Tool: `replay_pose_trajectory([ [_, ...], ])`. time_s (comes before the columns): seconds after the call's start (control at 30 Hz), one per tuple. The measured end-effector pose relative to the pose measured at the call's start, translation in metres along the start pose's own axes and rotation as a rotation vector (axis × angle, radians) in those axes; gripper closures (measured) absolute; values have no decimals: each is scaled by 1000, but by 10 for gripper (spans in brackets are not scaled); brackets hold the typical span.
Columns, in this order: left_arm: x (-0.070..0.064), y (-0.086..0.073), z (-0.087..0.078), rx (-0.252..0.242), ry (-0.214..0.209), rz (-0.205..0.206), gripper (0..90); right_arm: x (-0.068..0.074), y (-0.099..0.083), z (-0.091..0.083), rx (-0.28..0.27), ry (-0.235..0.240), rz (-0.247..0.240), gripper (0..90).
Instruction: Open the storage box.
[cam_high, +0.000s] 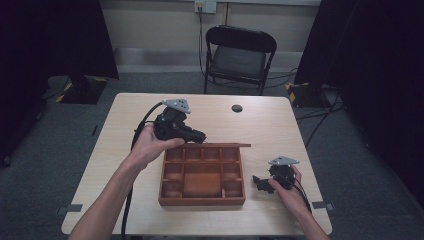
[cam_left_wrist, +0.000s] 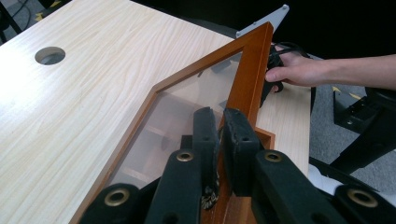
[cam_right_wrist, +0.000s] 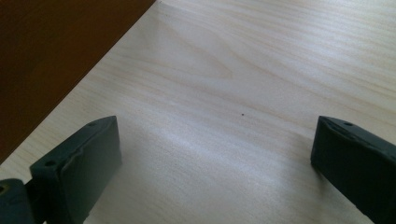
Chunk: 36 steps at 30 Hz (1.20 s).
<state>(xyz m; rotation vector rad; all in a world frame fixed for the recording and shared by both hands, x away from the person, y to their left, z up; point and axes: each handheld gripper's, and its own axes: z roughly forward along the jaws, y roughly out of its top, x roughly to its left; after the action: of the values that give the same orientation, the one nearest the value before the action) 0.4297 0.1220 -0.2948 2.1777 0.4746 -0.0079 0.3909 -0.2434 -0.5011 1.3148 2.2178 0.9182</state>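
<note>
Jaws of the left gripper (cam_left_wrist: 217, 135) clamp the lid (cam_left_wrist: 247, 79) of the wooden box (cam_high: 202, 175). The right gripper (cam_high: 261, 183) rests just beside the box on the counter (cam_high: 270, 125), jaws spread wide

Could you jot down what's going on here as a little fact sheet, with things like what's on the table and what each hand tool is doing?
Surface: light wooden table
Main item: wooden box with compartments
Lid: glass-paned lid, raised open at the box's far edge
Left gripper: clamped on the lid's wooden frame
Right gripper: open, holding nothing, just above the table to the right of the box
Background: black folding chair
</note>
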Motion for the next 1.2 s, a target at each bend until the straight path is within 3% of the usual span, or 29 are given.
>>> replay_pose_trajectory([
  [1.2,0,1,-1,-8,20,21,842,0,0,0,1,-1,0,7],
])
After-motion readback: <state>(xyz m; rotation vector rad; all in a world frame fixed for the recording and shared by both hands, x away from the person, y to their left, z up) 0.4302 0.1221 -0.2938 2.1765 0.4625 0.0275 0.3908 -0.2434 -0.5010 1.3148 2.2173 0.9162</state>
